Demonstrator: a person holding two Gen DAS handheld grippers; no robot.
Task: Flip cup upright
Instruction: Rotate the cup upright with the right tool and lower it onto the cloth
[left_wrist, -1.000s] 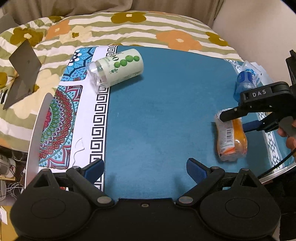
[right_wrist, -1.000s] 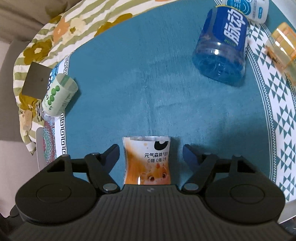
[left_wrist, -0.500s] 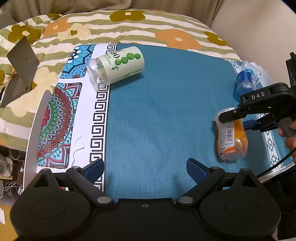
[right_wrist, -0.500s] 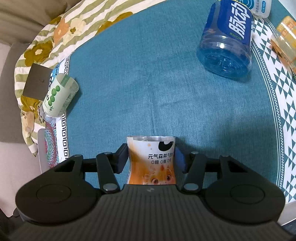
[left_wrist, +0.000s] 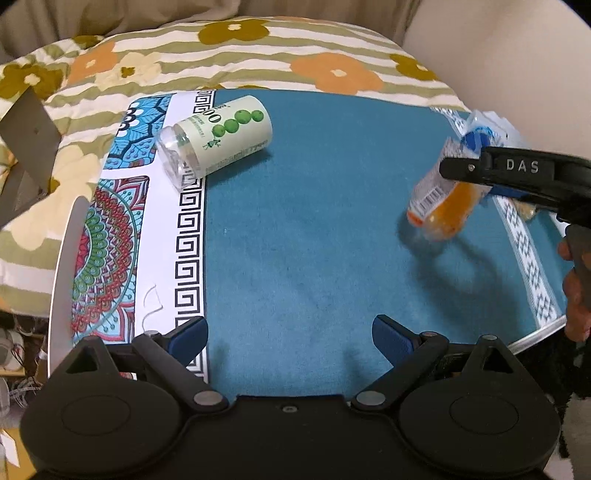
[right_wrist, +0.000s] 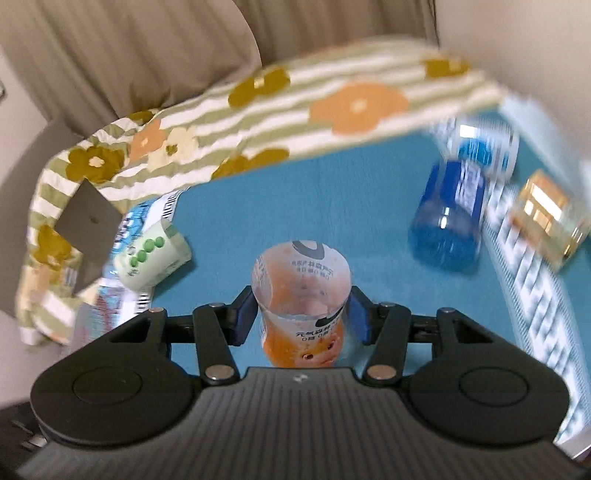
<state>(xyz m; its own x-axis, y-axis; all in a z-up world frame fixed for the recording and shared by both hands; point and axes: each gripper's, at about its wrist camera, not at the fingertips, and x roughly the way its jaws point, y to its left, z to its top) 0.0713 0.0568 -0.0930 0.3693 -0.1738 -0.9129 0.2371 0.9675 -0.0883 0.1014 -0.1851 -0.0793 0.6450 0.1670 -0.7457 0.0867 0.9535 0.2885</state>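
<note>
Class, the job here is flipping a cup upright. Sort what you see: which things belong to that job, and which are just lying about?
In the job:
- orange cup, lifted off the cloth and tilted
- right gripper, shut on it

Lying about:
- green-dotted cup, on its side
- blue cup, on its side
- amber container
- left gripper, open, holding nothing
- teal cloth

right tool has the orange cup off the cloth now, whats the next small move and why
Probably keep rotating the right tool until the clear plastic cup with the orange label has its base pointing down, then lower it. Its blue pads grip the cup on both sides, and the left wrist view shows it tilted in the air above its shadow on the teal tablecloth, so it is not upright yet.
</note>
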